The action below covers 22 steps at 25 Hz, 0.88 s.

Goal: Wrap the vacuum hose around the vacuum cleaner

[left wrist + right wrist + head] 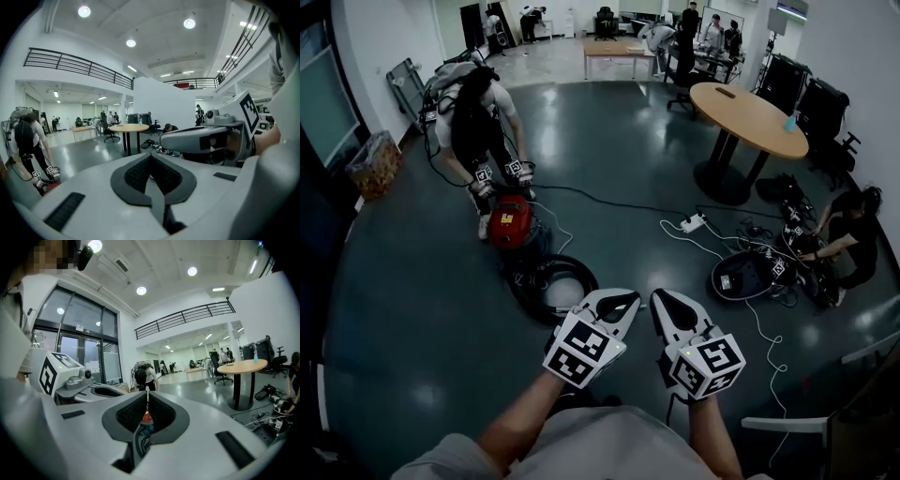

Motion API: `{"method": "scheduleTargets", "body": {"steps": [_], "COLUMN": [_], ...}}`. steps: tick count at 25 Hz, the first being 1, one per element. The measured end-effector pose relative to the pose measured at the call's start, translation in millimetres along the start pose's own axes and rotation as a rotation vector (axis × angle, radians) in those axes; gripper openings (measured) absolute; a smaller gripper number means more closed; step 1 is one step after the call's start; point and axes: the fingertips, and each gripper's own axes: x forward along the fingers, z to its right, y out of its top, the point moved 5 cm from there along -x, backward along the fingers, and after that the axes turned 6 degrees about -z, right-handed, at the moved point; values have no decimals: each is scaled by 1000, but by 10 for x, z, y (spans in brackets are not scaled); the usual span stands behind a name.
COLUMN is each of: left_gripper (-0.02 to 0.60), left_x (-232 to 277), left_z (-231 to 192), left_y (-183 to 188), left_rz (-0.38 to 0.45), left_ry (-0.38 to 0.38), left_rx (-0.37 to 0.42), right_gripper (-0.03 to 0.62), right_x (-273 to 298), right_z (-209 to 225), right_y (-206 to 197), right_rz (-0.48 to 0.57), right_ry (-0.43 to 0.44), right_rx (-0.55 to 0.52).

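Observation:
The red vacuum cleaner (510, 221) stands on the dark floor well ahead of me, with its black hose (572, 265) coiled in a ring just in front of it. Another person (476, 112) bends over the vacuum with their own grippers. My left gripper (619, 302) and right gripper (666, 305) are held up side by side, far from the hose, both shut with nothing between the jaws. In the right gripper view the shut jaws (146, 399) frame a sliver of the red vacuum (147, 417). In the left gripper view the jaws (151, 159) are shut too.
A round wooden table (748, 117) stands at the back right. A person (853, 234) crouches by cables and a power strip (692, 223) on the right. A white cable (764, 333) trails across the floor. A box (375, 164) sits by the left wall.

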Motion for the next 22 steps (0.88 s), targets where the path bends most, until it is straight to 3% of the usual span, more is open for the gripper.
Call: {"method": "scheduleTargets", "body": {"steps": [6, 22], "left_gripper": [7, 7], "left_x": [-94, -70], "left_z": [-52, -29], "left_y": [174, 225], "left_rz": [33, 46], "left_ry": [22, 37], "left_rx": [-7, -5], "right_gripper": [17, 17], "right_x": [16, -11], "right_z": [-83, -31], "right_y": [205, 256], "right_rz": [32, 51], "right_ry": [25, 39], "right_rx": [-28, -33]}}
